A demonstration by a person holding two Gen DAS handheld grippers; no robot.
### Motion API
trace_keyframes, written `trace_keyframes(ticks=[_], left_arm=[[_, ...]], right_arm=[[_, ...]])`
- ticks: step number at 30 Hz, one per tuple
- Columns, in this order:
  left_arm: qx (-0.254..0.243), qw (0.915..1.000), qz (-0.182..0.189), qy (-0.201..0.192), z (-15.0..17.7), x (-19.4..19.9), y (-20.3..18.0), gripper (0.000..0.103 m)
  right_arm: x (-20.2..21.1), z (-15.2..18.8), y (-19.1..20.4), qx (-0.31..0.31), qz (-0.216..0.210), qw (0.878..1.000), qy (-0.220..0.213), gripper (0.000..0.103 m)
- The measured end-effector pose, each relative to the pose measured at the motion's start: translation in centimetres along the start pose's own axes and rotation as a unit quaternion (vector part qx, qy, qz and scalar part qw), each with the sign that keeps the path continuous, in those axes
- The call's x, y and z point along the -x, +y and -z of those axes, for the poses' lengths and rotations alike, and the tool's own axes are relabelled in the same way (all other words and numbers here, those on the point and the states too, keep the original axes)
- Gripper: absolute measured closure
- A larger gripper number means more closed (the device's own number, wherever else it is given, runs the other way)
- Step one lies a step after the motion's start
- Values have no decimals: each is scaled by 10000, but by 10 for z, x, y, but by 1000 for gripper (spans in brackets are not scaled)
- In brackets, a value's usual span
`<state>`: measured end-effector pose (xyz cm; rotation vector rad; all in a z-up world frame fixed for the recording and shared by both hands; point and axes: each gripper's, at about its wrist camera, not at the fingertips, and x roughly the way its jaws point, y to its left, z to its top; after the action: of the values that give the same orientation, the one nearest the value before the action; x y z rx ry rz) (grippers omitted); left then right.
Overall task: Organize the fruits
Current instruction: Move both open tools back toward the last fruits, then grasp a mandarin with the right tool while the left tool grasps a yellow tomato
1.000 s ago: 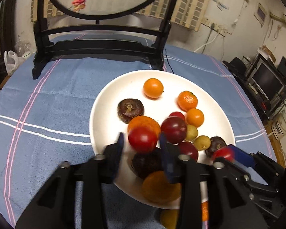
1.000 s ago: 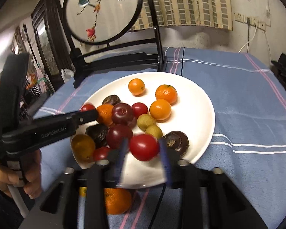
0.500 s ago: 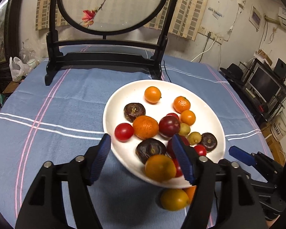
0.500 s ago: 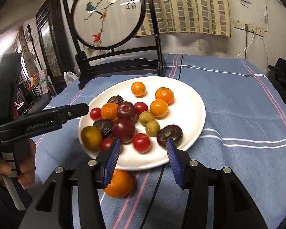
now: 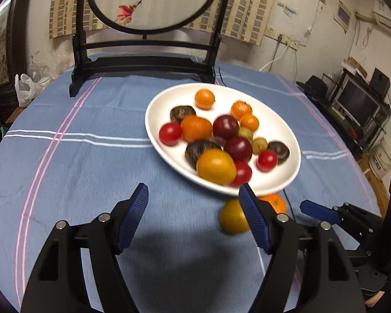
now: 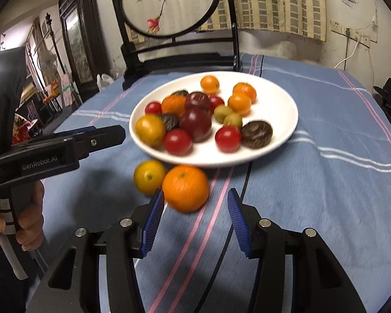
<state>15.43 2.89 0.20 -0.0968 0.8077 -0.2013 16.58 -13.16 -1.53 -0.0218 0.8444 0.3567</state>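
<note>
Left gripper [image 5: 193, 216] is over bare blue tablecloth [image 5: 91, 172], jaws spreading w/ nothing between them; its right pad sits in front of a yellow-orange fruit [image 5: 232, 216] lying on the cloth. Right gripper [image 6: 195, 221] has jaws parted, not gripping; a mandarin [image 6: 185, 187] lies on the cloth just ahead of the gap, nearer the left pad, contact can't be told. In the right wrist view a hand [image 6: 26, 219] wraps the left gripper's handle at far left.

Left to right on the table: a black wooden screen stand [image 5: 143, 65] at the back, then a white plate [image 5: 281, 120] right of centre. On the plate, approx: cherry tomato [image 5: 170, 133] at the left edge, dark wrinkled fruit [image 5: 182, 113] behind it, orange [image 5: 196, 128], plum [image 5: 225, 126], small oranges [image 5: 241, 109] at the back, big yellow-orange fruit [image 5: 216, 166] at the front, two small green fruits [image 5: 259, 144], another tomato [image 5: 267, 160] & a dark fruit [image 5: 279, 151] toward the right. Frames are a bit blurred

Two fruits are off the plate, side by side on the cloth just below its near rim
</note>
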Motion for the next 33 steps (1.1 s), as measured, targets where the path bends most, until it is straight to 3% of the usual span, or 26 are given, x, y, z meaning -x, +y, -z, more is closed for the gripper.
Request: trace_keyframes(ticks=[8, 12, 28, 33], left_arm=[[-163, 9999, 31, 26, 9, 2, -5, 27], [-159, 9999, -33, -30, 9, 4, -5, 20], [72, 9999, -118, 2, 4, 3, 7, 20], [42, 10000, -61, -2, 5, 5, 5, 19]], right_arm=[[-2, 8, 8, 86, 74, 9999, 107, 52], [-8, 6, 10, 107, 116, 9995, 258, 50], [-41, -13, 25, 550, 514, 9953, 606, 50], [-38, -14, 22, 490, 439, 9964, 541, 58]])
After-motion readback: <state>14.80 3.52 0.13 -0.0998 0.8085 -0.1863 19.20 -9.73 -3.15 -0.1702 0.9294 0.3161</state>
